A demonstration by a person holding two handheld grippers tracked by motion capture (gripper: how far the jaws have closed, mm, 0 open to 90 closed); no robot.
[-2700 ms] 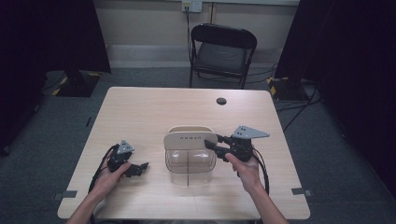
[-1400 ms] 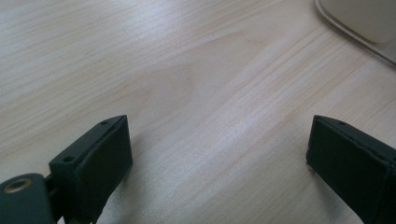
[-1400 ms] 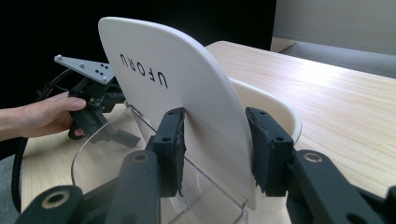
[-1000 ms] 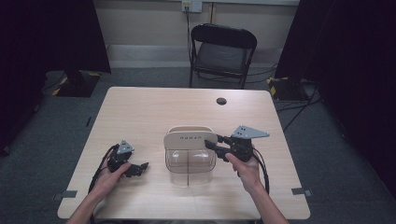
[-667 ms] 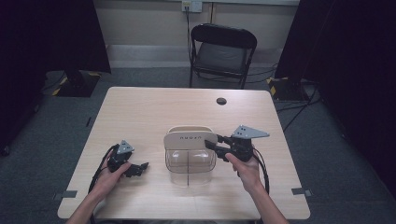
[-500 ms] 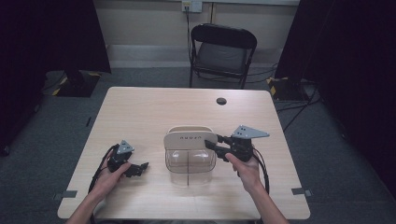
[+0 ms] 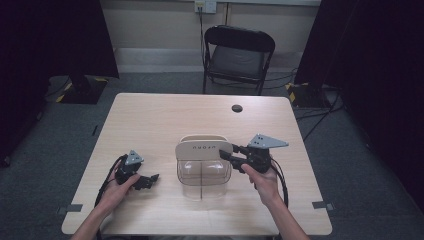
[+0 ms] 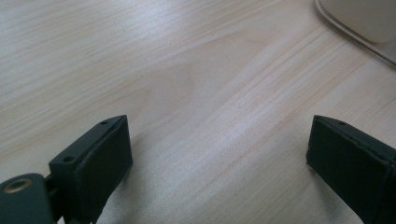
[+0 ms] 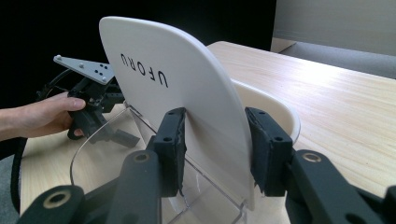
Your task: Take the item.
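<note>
Our right gripper (image 9: 212,154) has its two jaws on either side of the white lid (image 9: 173,98), one against each face of its edge, pinching it; the lid stands upright, with the letters "UFORU" on the face turned toward the left jaw. In the high view this gripper (image 7: 231,154) reaches in from the right, our right hand (image 7: 262,177) behind it, and the lid (image 7: 203,148) rises at the far edge of a clear box (image 7: 204,175) near the table's middle. The box (image 9: 112,154) has a thin divider down its centre, and its see-through walls are hard to trace. Our left gripper (image 8: 219,154) has its jaws spread wide over bare wood, nothing between them; a pale curved edge cut off at the top right corner of its view cannot be identified. From above, this gripper (image 7: 151,179) lies low on the table (image 7: 165,120), held by our left hand (image 7: 120,187), just left of the box and apart from it. A small dark round thing (image 7: 237,108) sits well off near the far edge, too small to make out. Beyond the table stands a black chair (image 7: 239,55), with dark curtains (image 7: 55,37) to either side.
</note>
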